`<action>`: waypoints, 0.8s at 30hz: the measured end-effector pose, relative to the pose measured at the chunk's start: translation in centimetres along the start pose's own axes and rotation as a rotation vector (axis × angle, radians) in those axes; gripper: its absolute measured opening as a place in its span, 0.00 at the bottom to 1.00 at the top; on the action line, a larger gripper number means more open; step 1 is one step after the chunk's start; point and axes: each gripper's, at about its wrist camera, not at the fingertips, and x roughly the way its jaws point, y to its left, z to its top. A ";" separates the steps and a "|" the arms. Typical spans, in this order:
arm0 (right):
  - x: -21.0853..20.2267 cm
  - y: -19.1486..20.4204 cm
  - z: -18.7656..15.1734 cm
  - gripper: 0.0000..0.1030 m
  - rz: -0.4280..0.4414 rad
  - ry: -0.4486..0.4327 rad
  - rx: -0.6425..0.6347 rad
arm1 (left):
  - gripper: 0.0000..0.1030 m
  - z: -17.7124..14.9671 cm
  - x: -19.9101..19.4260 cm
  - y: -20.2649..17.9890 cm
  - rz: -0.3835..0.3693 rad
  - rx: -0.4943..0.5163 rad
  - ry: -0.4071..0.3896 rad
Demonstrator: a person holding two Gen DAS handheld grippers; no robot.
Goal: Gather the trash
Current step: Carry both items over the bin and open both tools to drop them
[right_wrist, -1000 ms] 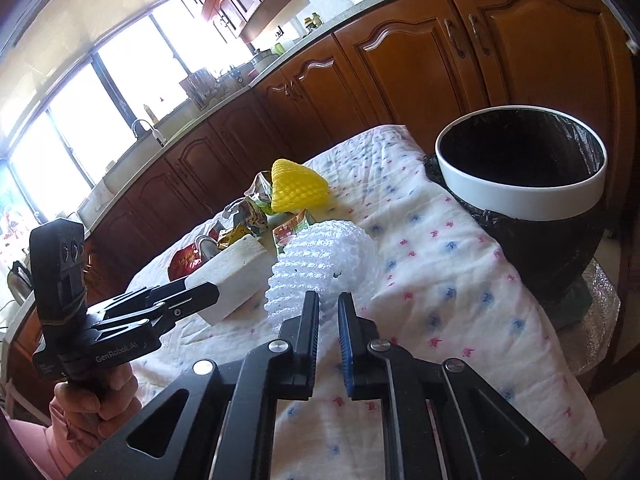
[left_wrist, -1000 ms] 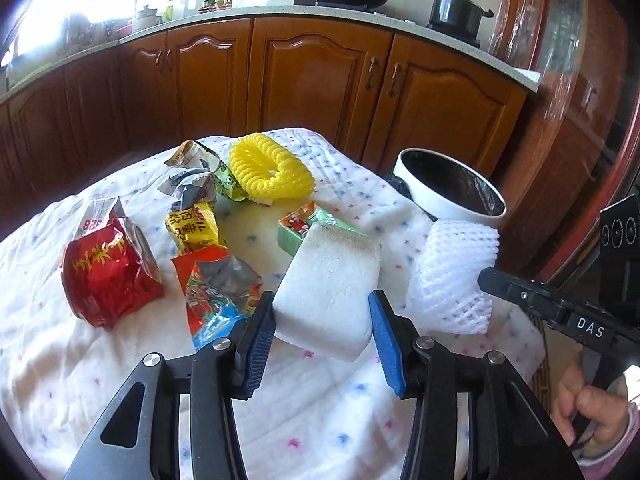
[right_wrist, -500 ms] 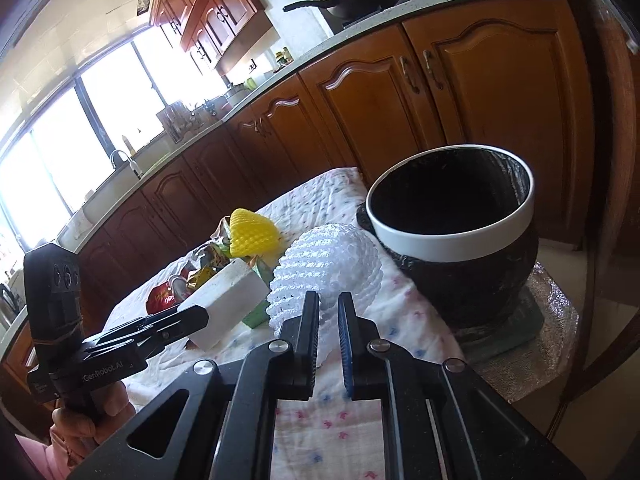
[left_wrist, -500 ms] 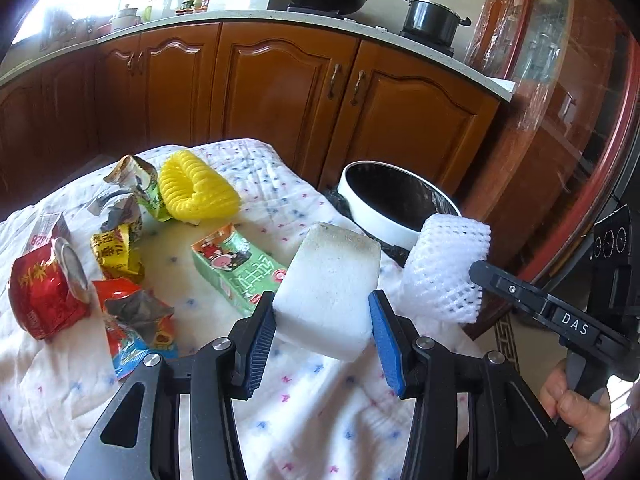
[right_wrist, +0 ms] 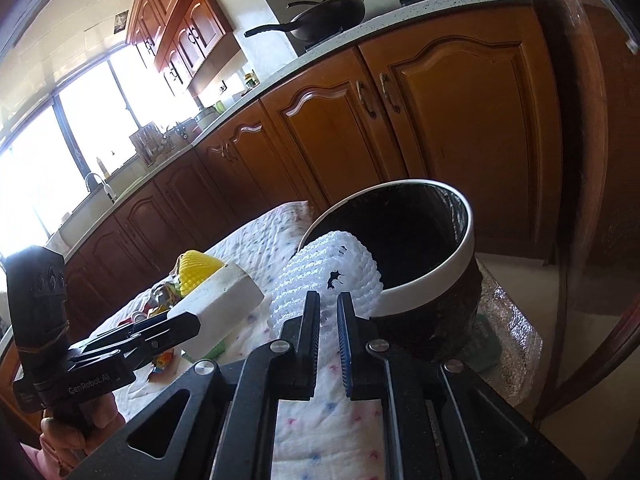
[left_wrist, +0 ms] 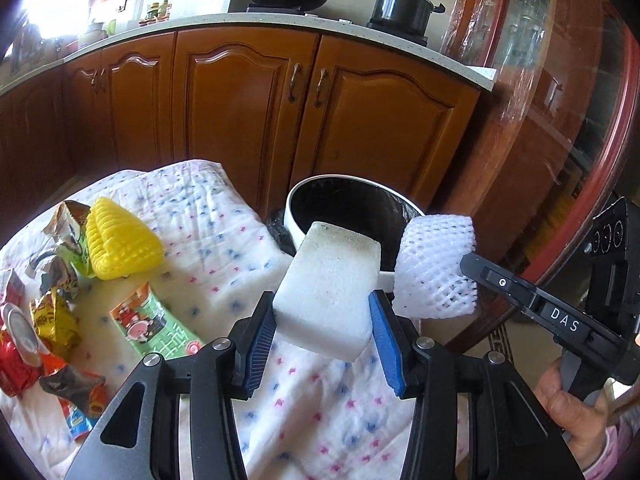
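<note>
- Red snack bag [left_wrist: 16, 364]: crumpled, at the far left edge of the cloth-covered table [left_wrist: 208, 216], with torn orange and yellow wrappers [left_wrist: 56, 320] beside it.
- Yellow foam net [left_wrist: 120, 246]: a ribbed sleeve lying on the cloth beyond the wrappers, with a crumpled wrapper just to its left; in the right wrist view it shows only as a yellow tip [right_wrist: 198, 268] behind the block.
- Green carton [left_wrist: 154, 326]: flat on the cloth, just left of the left gripper's fingers.
- Left gripper [left_wrist: 324, 340]: jaws about half open and pressed on both sides of a white foam block [left_wrist: 332, 292]; the block is lifted clear of the cloth, and its far end reaches the near rim of the bin. From the right wrist view the same gripper [right_wrist: 184, 326] carries the block [right_wrist: 218, 308] from the left.
- Trash bin [left_wrist: 296, 204]: white rim, black liner, standing off the table's right edge, in front of the brown cabinets [left_wrist: 248, 112].
- White foam net [left_wrist: 436, 266]: a mesh sleeve held in the air at the bin's near right rim, just right of the block.
- Right gripper [right_wrist: 329, 334]: jaws almost fully closed, pinching the lower edge of the white net [right_wrist: 324, 276]; in the left wrist view its black body [left_wrist: 536, 304] enters from the right, held by a hand [left_wrist: 576, 412] in a pink sleeve.
</note>
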 end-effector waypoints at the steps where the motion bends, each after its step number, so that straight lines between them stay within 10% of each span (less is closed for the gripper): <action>1: 0.1 -0.3 0.4 0.08 -0.007 -0.007 -0.001 | 0.44 0.4 0.6 -0.2 0.001 0.003 0.000; 24: 7.1 -4.1 6.0 0.07 -0.149 0.050 -0.069 | 0.47 7.1 13.9 -2.6 0.021 0.031 0.108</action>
